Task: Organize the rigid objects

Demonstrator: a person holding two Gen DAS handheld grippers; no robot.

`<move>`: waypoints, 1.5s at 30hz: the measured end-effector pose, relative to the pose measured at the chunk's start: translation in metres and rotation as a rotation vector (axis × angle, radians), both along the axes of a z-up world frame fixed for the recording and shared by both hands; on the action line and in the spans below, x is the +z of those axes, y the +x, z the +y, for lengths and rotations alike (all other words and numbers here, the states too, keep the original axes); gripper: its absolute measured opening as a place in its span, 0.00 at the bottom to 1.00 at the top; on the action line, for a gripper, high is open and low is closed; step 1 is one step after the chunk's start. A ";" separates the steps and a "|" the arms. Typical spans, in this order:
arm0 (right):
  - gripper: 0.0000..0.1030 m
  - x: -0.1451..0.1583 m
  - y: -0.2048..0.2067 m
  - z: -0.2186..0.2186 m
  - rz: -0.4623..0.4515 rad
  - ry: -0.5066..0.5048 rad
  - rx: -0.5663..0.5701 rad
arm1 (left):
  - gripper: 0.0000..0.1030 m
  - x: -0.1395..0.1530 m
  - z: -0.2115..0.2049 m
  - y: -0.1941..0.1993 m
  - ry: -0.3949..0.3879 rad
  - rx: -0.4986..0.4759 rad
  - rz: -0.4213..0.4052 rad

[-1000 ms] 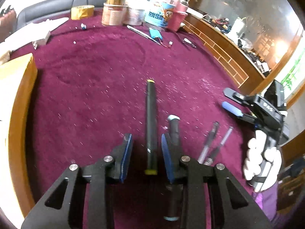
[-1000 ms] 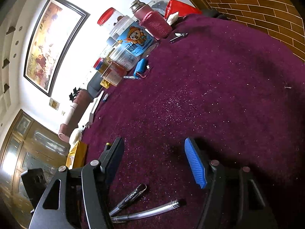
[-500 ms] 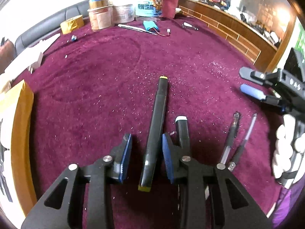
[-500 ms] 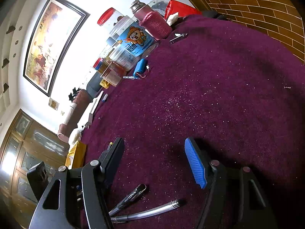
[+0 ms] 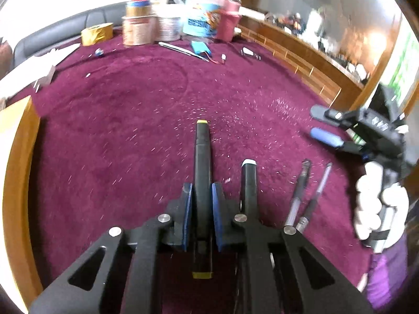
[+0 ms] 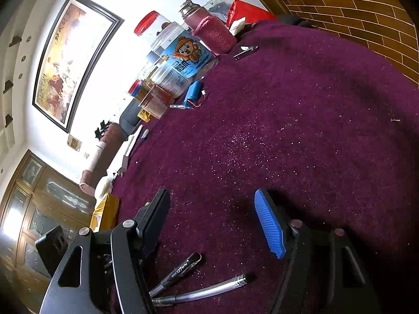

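My left gripper (image 5: 201, 193) is shut on a black marker with yellow ends (image 5: 202, 157), which points straight ahead over the purple cloth. To its right lie a black marker with a white tip (image 5: 248, 180) and two pens (image 5: 301, 191) side by side. My right gripper (image 6: 212, 209) is open and empty, low over the cloth; it also shows in the left wrist view (image 5: 324, 128) at the right. The two pens (image 6: 183, 269) lie just below its fingers in the right wrist view.
Jars, tape rolls and a pink bottle (image 5: 227, 23) stand along the far edge. A blue battery pack (image 5: 200, 48) and small metal bits lie before them. A yellow box (image 5: 15, 141) sits at the left. A wooden ledge (image 5: 301, 62) borders the right side.
My left gripper has closed on the yellow-ended marker, which now points straight ahead. The right gripper has stayed open and nearly still.
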State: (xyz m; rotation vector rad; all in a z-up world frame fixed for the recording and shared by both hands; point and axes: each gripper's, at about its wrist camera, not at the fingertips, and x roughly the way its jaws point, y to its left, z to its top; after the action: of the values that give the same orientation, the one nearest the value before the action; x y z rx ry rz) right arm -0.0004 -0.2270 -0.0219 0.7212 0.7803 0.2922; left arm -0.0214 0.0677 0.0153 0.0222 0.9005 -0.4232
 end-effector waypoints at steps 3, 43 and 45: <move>0.60 0.002 0.002 0.003 0.009 -0.027 0.007 | 0.11 0.010 0.027 -0.014 -0.127 0.025 0.012; 0.13 0.026 -0.059 0.211 -0.004 -0.561 0.319 | 0.44 0.005 0.069 -0.063 -0.103 0.146 0.058; 0.13 0.028 -0.060 0.208 -0.007 -0.534 0.323 | 0.46 -0.007 0.062 -0.057 -0.077 0.142 0.017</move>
State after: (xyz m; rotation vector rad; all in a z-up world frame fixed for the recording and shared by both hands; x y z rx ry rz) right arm -0.0605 -0.0185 0.0057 0.0893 0.9186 0.3564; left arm -0.0784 0.1293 0.0083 -0.1150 0.8960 -0.3257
